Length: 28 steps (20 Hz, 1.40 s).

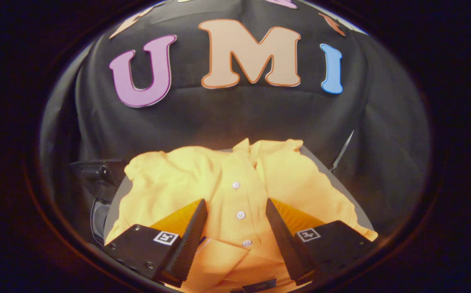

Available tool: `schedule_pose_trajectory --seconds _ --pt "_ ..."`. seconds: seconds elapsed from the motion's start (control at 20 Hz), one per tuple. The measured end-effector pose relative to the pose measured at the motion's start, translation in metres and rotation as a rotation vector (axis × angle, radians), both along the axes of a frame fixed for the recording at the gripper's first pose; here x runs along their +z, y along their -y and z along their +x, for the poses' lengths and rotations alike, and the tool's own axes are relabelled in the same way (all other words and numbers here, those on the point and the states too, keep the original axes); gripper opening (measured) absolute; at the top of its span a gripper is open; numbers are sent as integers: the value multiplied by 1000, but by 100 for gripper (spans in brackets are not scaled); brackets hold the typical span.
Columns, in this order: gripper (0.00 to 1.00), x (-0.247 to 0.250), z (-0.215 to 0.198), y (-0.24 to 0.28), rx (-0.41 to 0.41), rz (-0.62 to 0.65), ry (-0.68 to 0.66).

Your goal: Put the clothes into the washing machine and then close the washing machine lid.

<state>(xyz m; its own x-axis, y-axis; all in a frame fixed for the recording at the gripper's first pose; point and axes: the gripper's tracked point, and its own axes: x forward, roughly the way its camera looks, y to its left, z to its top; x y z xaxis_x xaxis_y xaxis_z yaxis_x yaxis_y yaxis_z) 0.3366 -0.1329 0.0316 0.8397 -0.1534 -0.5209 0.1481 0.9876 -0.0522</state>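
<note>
Gripper view: the tool (pixel 236 211) hangs over the yellow shirt (pixel 227 183) — fingers spread apart, gripping nothing, straddling its button row.

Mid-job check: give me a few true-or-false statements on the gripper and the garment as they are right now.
1. The gripper is open. True.
2. A yellow button-front shirt lies spread out, its white buttons between the fingers. True.
3. Both fingers press on the shirt. False: they stand apart, with no pinch of cloth between them.
4. The shirt is blue. False: it is yellow.
5. The shirt rests on a grey surface. True.
</note>
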Motion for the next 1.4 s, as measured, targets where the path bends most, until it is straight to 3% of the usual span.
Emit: schedule_pose_trajectory --seconds 0.25,0.35,0.5,0.9,1.4 --pt "13 5 -9 3 -65 48 42" --pt "7 5 -15 -3 -51 71 21" --pt "0 3 -17 -7 -20 94 1" --pt "0 61 -14 -19 -11 158 127" --pt "0 136 -12 -111 84 169 222"
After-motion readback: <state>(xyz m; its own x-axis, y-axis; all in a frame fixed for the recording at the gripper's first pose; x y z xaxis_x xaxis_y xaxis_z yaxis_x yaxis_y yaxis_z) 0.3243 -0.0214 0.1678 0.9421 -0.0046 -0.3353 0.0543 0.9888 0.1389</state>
